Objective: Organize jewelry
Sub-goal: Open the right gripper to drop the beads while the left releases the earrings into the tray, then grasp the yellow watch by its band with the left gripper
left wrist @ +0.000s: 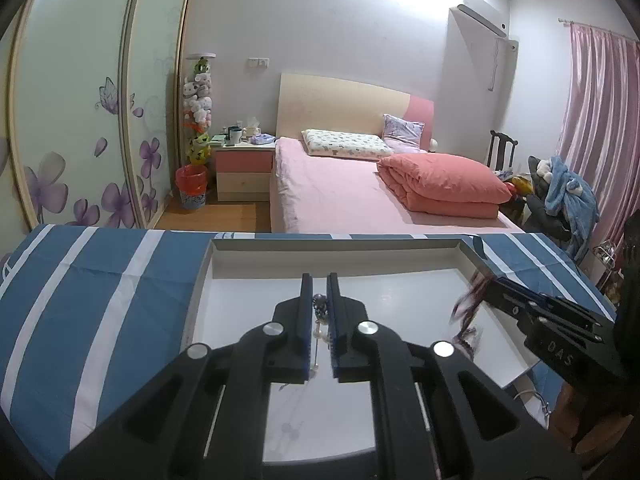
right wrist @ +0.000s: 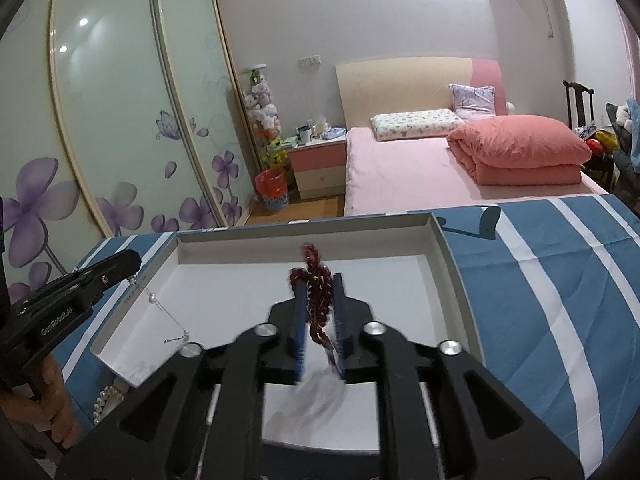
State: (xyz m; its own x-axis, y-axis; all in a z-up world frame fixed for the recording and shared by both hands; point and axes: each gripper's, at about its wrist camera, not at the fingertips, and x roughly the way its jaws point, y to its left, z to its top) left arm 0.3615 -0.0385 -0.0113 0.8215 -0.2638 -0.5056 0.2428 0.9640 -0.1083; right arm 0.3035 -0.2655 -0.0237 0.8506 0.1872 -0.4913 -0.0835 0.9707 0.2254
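Left gripper [left wrist: 320,292] sits low-centre of the left wrist view, over a shallow white box [left wrist: 256,242] on a blue-and-white striped cloth [left wrist: 100,280]; jaws parted by a narrow gap, w/ a thin pearl-and-bead chain [left wrist: 319,320] hanging loose in the gap, pads not pressing on it. In the right wrist view the same chain trails from the left gripper's tip at mid-left down onto the box floor.

Right gripper [right wrist: 320,292] is low-centre of its own view, also over the box; jaws apart, a dark red beaded strand [right wrist: 318,300] between them, blurred; it lies against the left pad, clear of the right one, so no squeeze. Its top end sticks up above the fingertips.

Lower left of the right wrist view: a hand [right wrist: 44,404] on the left gripper's handle, & a pearl strand [right wrist: 105,400] on the cloth just beside the box's near corner.

Bed [left wrist: 340,184] fills the background, centre-right.
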